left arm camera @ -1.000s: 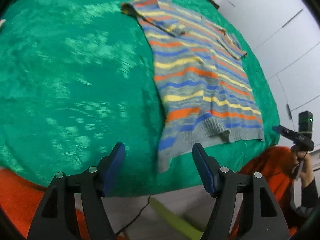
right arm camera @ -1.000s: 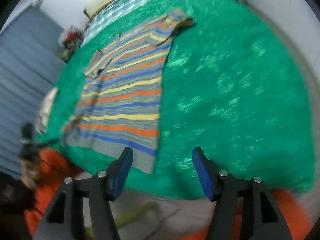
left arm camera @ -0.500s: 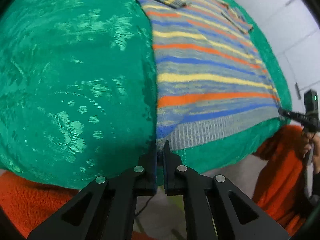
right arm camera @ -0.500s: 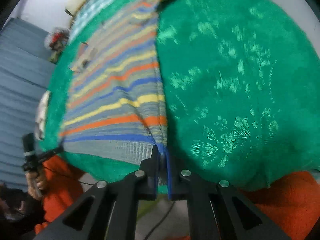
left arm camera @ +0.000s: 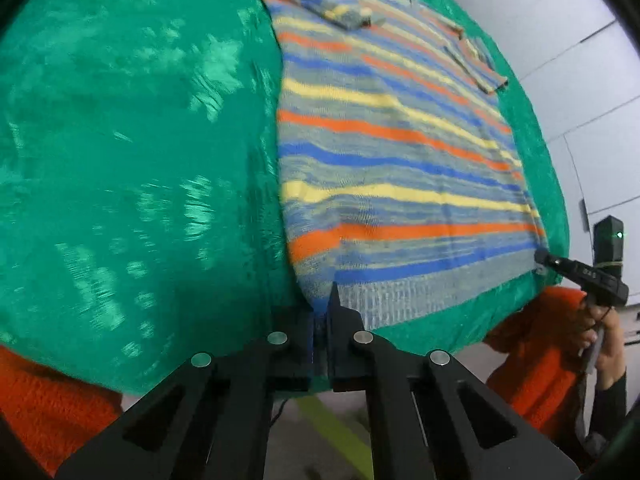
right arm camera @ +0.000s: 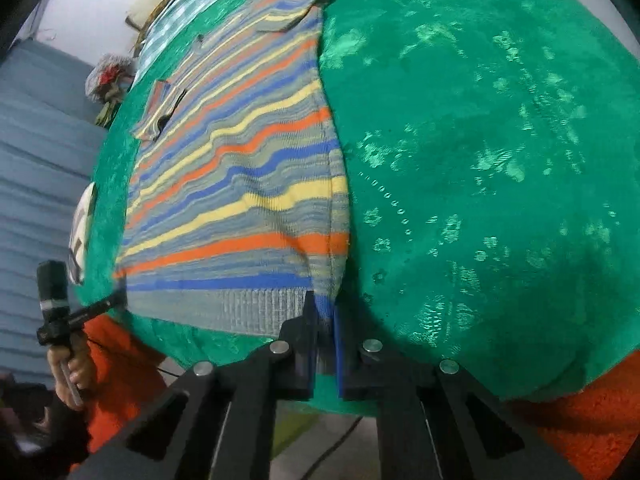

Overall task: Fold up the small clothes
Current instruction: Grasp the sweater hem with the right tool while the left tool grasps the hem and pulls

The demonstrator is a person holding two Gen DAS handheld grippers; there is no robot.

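A small knitted sweater [left arm camera: 400,160] with grey, blue, orange and yellow stripes lies flat on a green patterned cloth [left arm camera: 140,140], sleeves folded in at the far end. My left gripper [left arm camera: 322,310] is shut on the near left corner of the ribbed hem. In the right wrist view the same sweater [right arm camera: 240,184] fills the left half, and my right gripper [right arm camera: 325,308] is shut on the opposite hem corner. Each view shows the other gripper at the far end of the hem: the right gripper [left arm camera: 560,266] and the left gripper [right arm camera: 92,308]. The knit wrinkles a little above both grips.
The green cloth [right arm camera: 480,160] drapes over the near edge. An orange fleece sleeve [left arm camera: 536,352] and a hand [right arm camera: 68,372] show below it. White cupboard doors [left arm camera: 580,60] stand to the right, a grey-blue ribbed surface [right arm camera: 40,140] to the left, a checked fabric [right arm camera: 180,12] at the back.
Both grippers were open above the hem a second ago. They came down to the sweater's near corners and shut on them; the knit now puckers slightly at each grip.
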